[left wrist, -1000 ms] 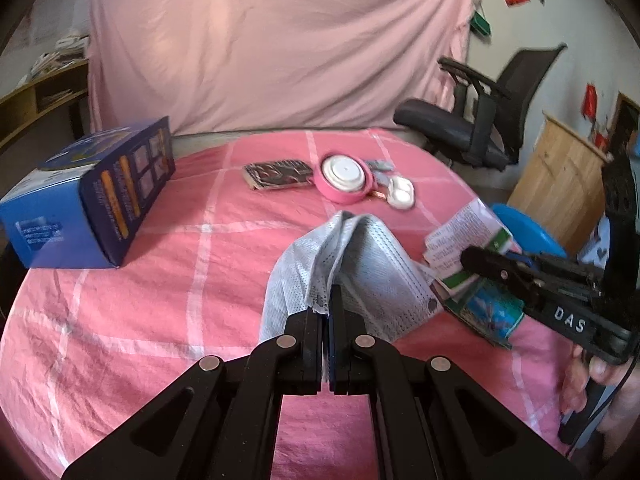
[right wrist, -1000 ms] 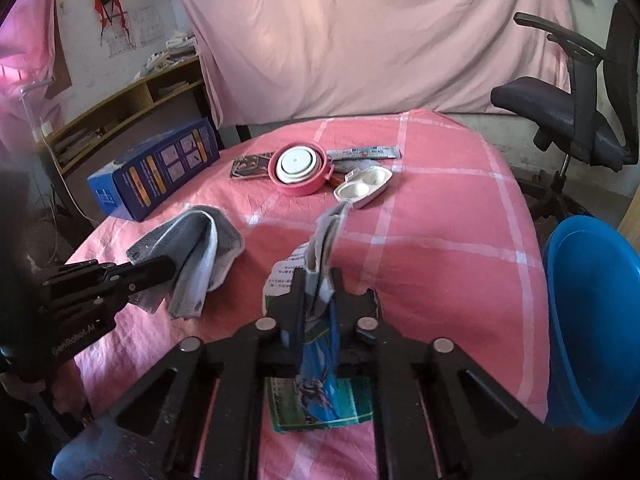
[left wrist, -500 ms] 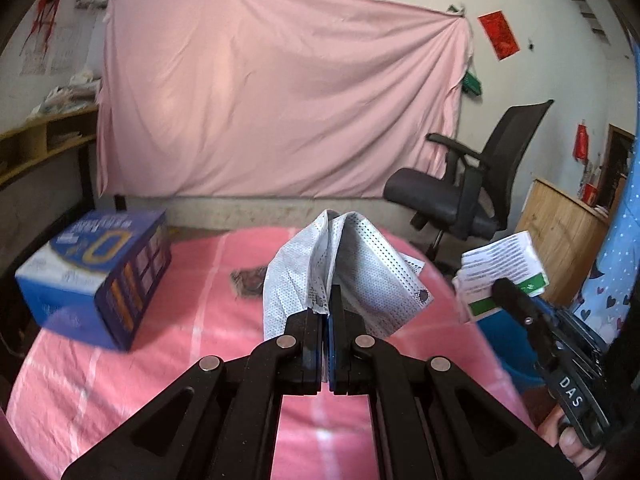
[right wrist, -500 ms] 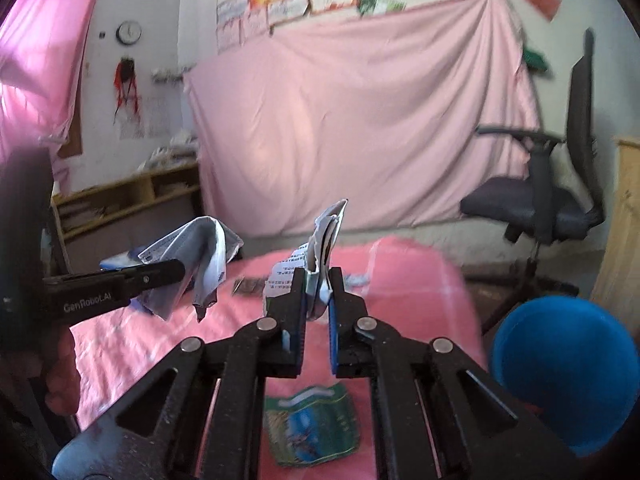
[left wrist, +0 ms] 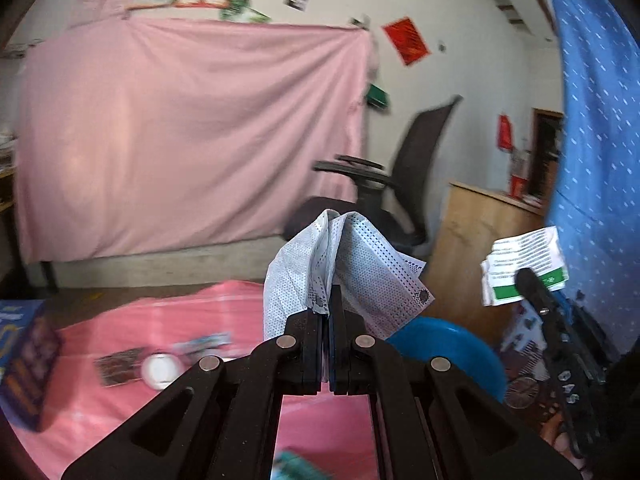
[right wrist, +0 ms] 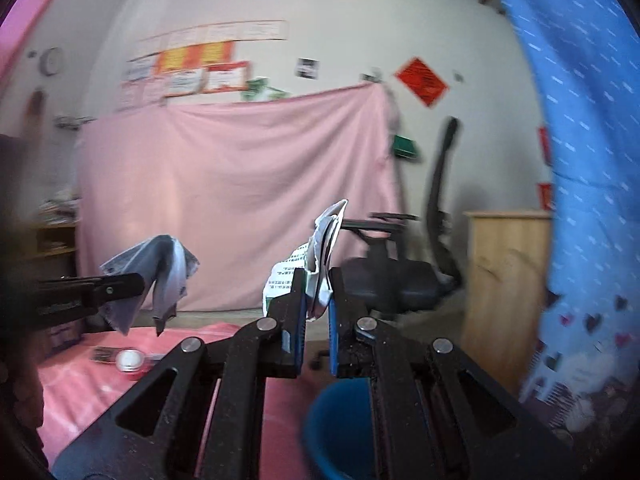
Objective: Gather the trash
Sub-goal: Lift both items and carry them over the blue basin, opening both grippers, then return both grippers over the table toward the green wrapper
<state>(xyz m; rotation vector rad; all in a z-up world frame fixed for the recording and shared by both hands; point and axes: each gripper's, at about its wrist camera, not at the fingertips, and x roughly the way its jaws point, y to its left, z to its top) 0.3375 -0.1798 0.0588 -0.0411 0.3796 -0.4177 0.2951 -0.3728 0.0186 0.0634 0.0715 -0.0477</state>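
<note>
Left gripper [left wrist: 329, 304]: fingers clamped on a grey-white face mask [left wrist: 344, 268], which hangs folded over the tips, in the air up and left of the blue bin [left wrist: 448, 348].
Right gripper [right wrist: 316, 292]: fingers clamped on a crumpled printed leaflet [right wrist: 320, 256], white with a green band, held edge-up above the blue bin.
What changed: a second ago both pieces were just over the pink cloth of the bench [left wrist: 160, 412]; both have since been lifted clear of it and swung toward the bin side. Both views are blurred from that swing.
Meaning for the task: my reading is that pick-up is done for these two and the carry is under way; the drop into the blue bin is not yet made.
Blue bin: off the bench's edge, low in both views; its rim shows just below the right gripper's fingers, so the leaflet looks nearer to release than the mask.
Left on the bench, away from the bin: a round pink-and-white case [left wrist: 160, 368], a dark flat packet [left wrist: 120, 364] beside it, a blue carton [left wrist: 24, 364] at the far left edge, and a teal wrapper [left wrist: 296, 466] at the near edge.
In the way: nothing between either gripper and the bin that I can see; a black office chair [left wrist: 384, 196] and a wooden cabinet [left wrist: 476, 248] stand behind the bin, and a blue patterned garment [right wrist: 580, 160] hangs to its right.
</note>
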